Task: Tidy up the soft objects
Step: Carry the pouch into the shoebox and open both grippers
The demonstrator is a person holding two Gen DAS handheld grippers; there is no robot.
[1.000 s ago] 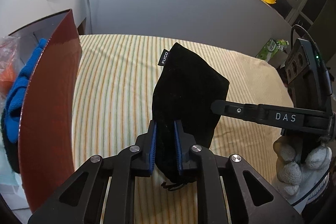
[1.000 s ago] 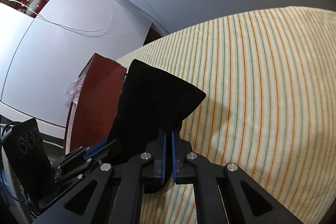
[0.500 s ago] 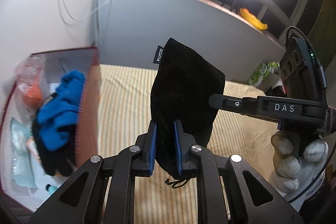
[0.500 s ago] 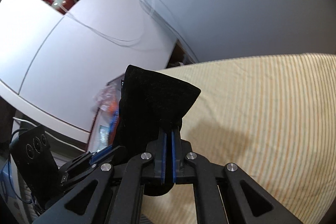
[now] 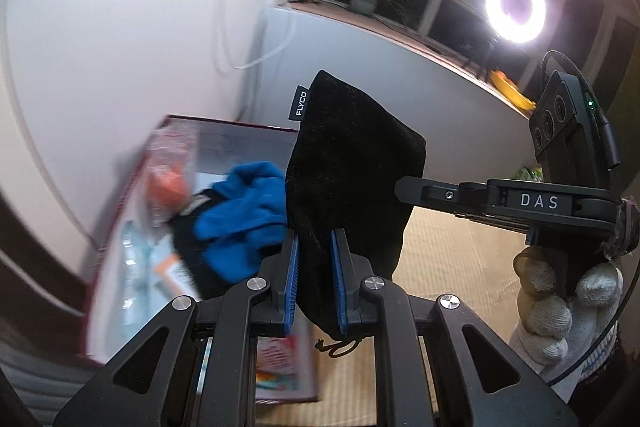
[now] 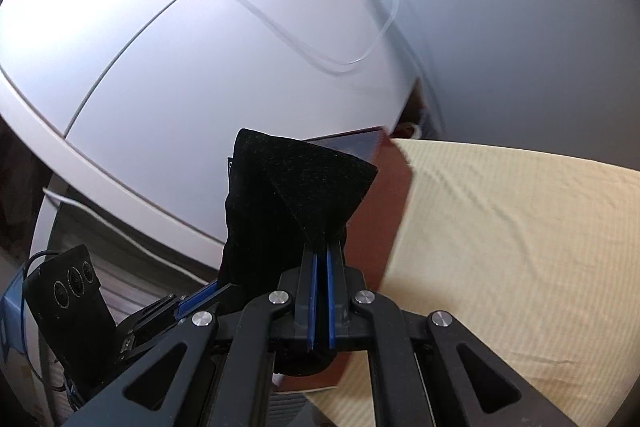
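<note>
My left tool [image 5: 314,277] and right tool [image 6: 322,297] both pinch the black pouch [image 5: 352,179], held in the air just beside the red box [image 5: 120,235] of soft things.

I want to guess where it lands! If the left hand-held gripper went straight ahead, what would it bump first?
Probably the blue cloth in the red box, past the black pouch it grips; depth is unclear.
</note>
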